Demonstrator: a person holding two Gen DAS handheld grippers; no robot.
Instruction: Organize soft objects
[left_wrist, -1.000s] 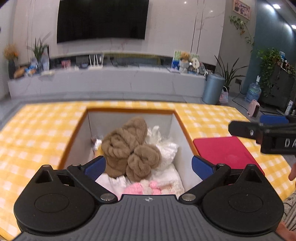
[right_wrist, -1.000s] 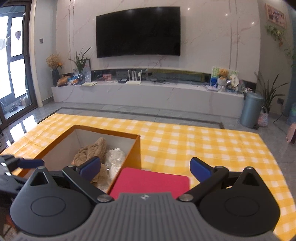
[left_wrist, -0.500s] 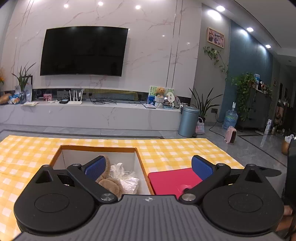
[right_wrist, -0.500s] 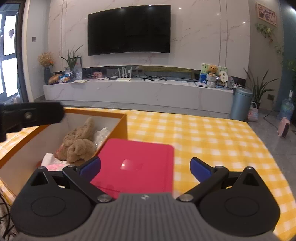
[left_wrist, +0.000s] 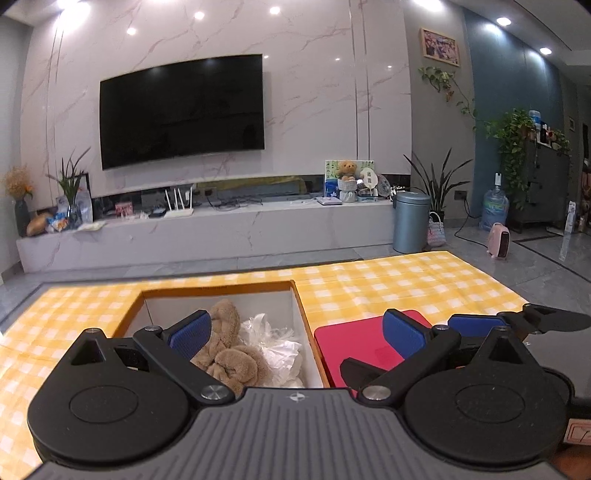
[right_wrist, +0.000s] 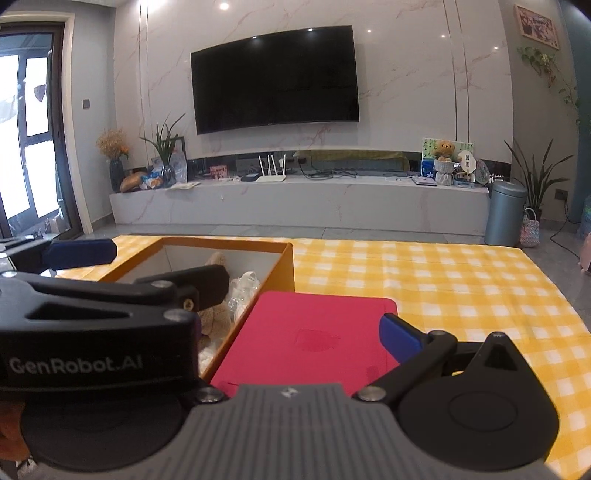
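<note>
An orange box (left_wrist: 301, 314) with white inner walls holds a brown plush bundle (left_wrist: 225, 354) and crumpled white plastic bags (left_wrist: 277, 343). My left gripper (left_wrist: 295, 332) is open and empty, hovering at the box's near edge. The right gripper (left_wrist: 517, 321) shows at the right, low over a flat red lid (left_wrist: 354, 343). In the right wrist view the same orange box (right_wrist: 273, 273) sits left of the red lid (right_wrist: 314, 332). My right gripper (right_wrist: 295, 332) stands open above the lid. The left gripper (right_wrist: 159, 264) crosses in front and hides the right gripper's left finger.
A yellow checked cloth (right_wrist: 443, 280) covers the low table under the box and lid. Beyond it are a grey floor, a marble TV bench (left_wrist: 221, 236), a blue bin (left_wrist: 410, 221) and potted plants.
My left gripper has pulled back from over the box and tilted up to a level view. Both grippers have drawn close together; the left one now blocks the right wrist view's left side.
</note>
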